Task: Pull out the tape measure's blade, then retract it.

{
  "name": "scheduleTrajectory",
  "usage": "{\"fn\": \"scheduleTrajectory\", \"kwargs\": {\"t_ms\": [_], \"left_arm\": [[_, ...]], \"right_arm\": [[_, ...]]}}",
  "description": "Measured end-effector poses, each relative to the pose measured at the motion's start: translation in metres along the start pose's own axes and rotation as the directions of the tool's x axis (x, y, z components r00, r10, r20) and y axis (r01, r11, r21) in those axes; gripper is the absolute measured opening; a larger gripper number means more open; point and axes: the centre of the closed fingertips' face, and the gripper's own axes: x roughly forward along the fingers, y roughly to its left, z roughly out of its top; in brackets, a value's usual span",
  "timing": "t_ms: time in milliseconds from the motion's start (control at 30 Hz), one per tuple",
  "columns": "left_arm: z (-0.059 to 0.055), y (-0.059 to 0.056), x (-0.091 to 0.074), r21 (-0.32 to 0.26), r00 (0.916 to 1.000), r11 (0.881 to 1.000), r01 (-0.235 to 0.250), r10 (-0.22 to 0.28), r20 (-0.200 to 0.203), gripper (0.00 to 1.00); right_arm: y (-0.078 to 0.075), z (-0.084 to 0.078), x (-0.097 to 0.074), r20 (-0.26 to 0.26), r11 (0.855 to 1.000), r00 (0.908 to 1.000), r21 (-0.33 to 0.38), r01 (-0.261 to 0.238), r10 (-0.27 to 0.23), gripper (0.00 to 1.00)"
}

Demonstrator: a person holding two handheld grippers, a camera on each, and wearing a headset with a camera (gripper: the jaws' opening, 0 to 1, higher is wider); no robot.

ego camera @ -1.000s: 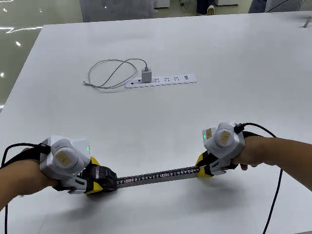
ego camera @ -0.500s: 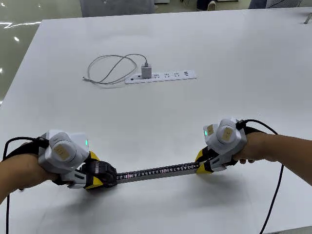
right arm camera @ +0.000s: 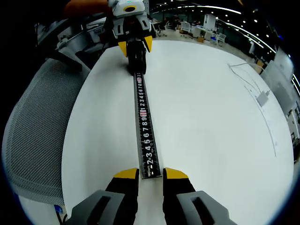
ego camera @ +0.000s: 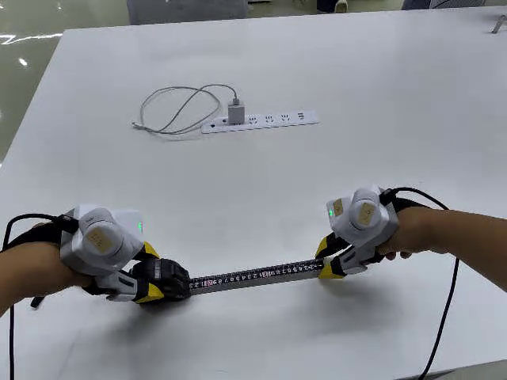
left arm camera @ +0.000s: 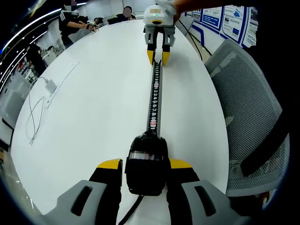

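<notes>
Clamping the black tape measure case (left arm camera: pixel 146 161), the left hand-held gripper (ego camera: pixel 152 277) sits left; the right hand-held gripper (right arm camera: pixel 151 174) pinches the numbered blade (right arm camera: pixel 143 122) by its tip.

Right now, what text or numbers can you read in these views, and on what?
"2 3 4 5 6 7 8 9": on the tape blade, ahead of the right tongs.
"20", red: on the blade, beside the tape measure case held in the left tongs.
Wall posters: too blurred to read.
Power strip: markings too small to read.
</notes>
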Motion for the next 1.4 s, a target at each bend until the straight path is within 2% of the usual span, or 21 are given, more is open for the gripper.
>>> {"fn": "scheduleTrajectory", "kwargs": {"t_ms": [100, 200, 333, 467, 633, 867, 900, 933, 967, 1033, 1100, 1133, 1167, 1267, 1333, 1367, 1400], "left_arm": [[0.001, 0.002, -0.002, -0.010, 0.9999, 1.000, -0.007, 0.007, 0.011, 0.39], [0.012, -0.006, -0.008, -0.037, 0.9972, 0.999, 0.034, -0.032, 0.067, 0.42], [0.014, -0.005, -0.012, -0.070, 0.9969, 0.997, 0.029, -0.023, 0.075, 0.54], [0.016, -0.003, -0.014, -0.083, 0.9950, 0.996, 0.022, -0.013, 0.099, 0.56], [0.016, -0.002, -0.016, -0.114, 0.9948, 0.993, 0.012, 0.000, 0.102, 0.62], [0.020, -0.005, -0.018, -0.140, 0.9913, 0.990, 0.016, 0.002, 0.131, 0.69], [0.020, -0.004, -0.018, -0.143, 0.9908, 0.990, 0.011, 0.008, 0.135, 0.72], [0.021, 0.000, -0.018, -0.141, 0.9893, 0.990, -0.017, 0.037, 0.141, 0.80], [0.020, 0.004, -0.019, -0.158, 0.9887, 0.987, -0.041, 0.063, 0.136, 0.87], [0.016, 0.006, -0.018, -0.212, 0.9896, 0.976, -0.056, 0.082, 0.118, 0.99], [0.015, 0.006, -0.020, -0.216, 0.9889, 0.975, -0.052, 0.080, 0.125, 0.99], [0.014, 0.008, -0.021, -0.233, 0.9871, 0.970, -0.063, 0.095, 0.129, 0.99], [0.014, 0.008, -0.022, -0.238, 0.9865, 0.970, -0.058, 0.092, 0.136, 0.99], [0.014, 0.008, -0.024, -0.286, 0.9819, 0.957, -0.053, 0.102, 0.159, 0.99], [0.013, 0.008, -0.025, -0.292, 0.9797, 0.955, -0.056, 0.109, 0.168, 0.99], [0.012, 0.010, -0.027, -0.300, 0.9766, 0.951, -0.072, 0.129, 0.172, 0.99], [0.013, 0.009, -0.028, -0.303, 0.9745, 0.950, -0.071, 0.131, 0.182, 0.99]], "right_arm": [[-0.001, 0.001, -0.002, 0.002, 1.000, 0.9999, -0.005, 0.011, -0.011, 0.18], [-0.001, 0.003, -0.005, 0.009, 1.000, 0.9999, 0.004, 0.011, -0.011, 0.21], [0.000, 0.007, -0.010, 0.020, 1.000, 0.9997, 0.014, 0.014, -0.014, 0.23], [-0.001, 0.009, -0.012, 0.033, 0.999, 0.9990, 0.028, 0.029, -0.030, 0.26], [-0.001, 0.011, -0.017, 0.056, 0.997, 0.9974, 0.066, 0.042, -0.046, 0.29], [-0.001, 0.012, -0.019, 0.078, 0.990, 0.9946, 0.126, 0.058, -0.069, 0.47], [-0.001, 0.012, -0.019, 0.081, 0.990, 0.9943, 0.130, 0.059, -0.070, 0.49], [-0.001, 0.012, -0.019, 0.082, 0.989, 0.9940, 0.133, 0.061, -0.072, 0.50], [-0.002, 0.011, -0.020, 0.082, 0.988, 0.9935, 0.138, 0.067, -0.079, 0.52], [-0.003, 0.011, -0.020, 0.090, 0.987, 0.9919, 0.144, 0.076, -0.090, 0.57], [-0.004, 0.013, -0.023, 0.103, 0.985, 0.9894, 0.149, 0.086, -0.102, 0.57], [-0.006, 0.015, -0.025, 0.117, 0.983, 0.9863, 0.156, 0.097, -0.116, 0.57], [-0.006, 0.016, -0.027, 0.126, 0.981, 0.9840, 0.161, 0.106, -0.127, 0.58], [-0.008, 0.017, -0.030, 0.136, 0.977, 0.9802, 0.174, 0.120, -0.144, 0.63], [-0.009, 0.016, -0.033, 0.144, 0.974, 0.9772, 0.186, 0.129, -0.156, 0.66], [-0.011, 0.019, -0.037, 0.166, 0.968, 0.9697, 0.207, 0.144, -0.179, 0.68], [-0.011, 0.020, -0.039, 0.175, 0.964, 0.9662, 0.220, 0.149, -0.189, 0.70]]}}
